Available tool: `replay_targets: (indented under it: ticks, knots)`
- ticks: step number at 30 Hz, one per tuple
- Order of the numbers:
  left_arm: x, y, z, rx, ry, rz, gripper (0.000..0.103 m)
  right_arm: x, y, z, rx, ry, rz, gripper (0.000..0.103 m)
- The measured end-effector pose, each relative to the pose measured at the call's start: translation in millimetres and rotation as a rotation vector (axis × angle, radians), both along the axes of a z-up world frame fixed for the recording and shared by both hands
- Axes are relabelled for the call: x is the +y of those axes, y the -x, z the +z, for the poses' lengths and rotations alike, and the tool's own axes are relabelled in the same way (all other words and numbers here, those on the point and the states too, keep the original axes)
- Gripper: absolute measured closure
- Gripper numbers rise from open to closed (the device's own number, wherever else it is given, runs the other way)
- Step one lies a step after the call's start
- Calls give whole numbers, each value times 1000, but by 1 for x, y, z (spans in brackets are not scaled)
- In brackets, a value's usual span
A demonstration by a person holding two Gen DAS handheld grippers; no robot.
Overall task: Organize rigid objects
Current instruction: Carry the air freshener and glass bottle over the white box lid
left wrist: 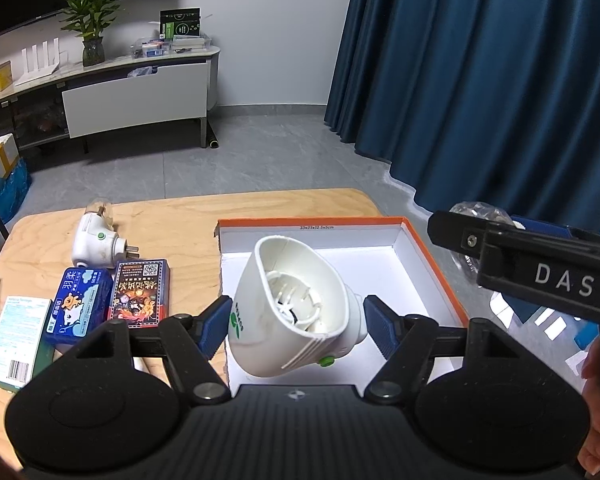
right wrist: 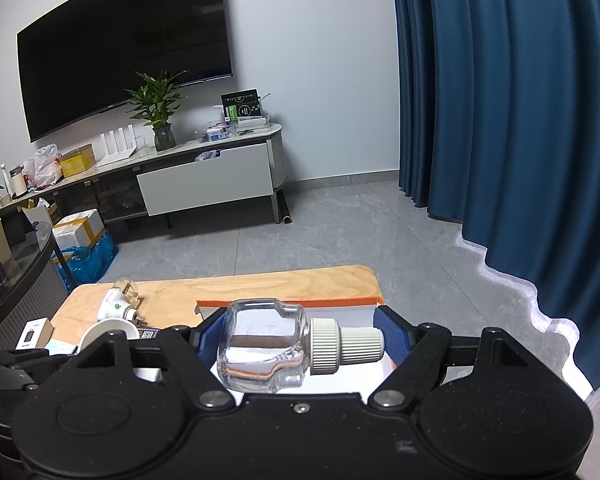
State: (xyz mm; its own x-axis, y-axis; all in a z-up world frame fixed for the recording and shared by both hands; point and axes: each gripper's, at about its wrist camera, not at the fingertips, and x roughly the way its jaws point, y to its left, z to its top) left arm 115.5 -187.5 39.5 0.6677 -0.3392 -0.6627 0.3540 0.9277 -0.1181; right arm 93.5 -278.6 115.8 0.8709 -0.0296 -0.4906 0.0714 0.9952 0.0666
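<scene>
White plastic heater shell (left wrist: 290, 308) sits clamped in the left tool (left wrist: 296, 322) over the orange-rimmed box (left wrist: 432, 256) at frame centre, while the right tool (right wrist: 300, 340) grips a clear refill bottle (right wrist: 268, 344), presumably for reassembly or boxing.

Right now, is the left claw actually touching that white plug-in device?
Touching. The left wrist view shows both blue pads of the left claw pressed against the white plug-in device, holding it above the orange-edged box.

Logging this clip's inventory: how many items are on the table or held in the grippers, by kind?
White plug-in heaters: 2
Clear bottle: 1
Small printed packs: 3
Open box: 1
Total: 7
</scene>
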Motion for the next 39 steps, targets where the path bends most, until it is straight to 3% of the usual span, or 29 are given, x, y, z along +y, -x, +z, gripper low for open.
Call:
replay_targets:
  ticks: [39]
  knots:
    - [-4, 3, -2, 5, -11, -6, 30, -3, -6, -8, 15, -7, -3, 11]
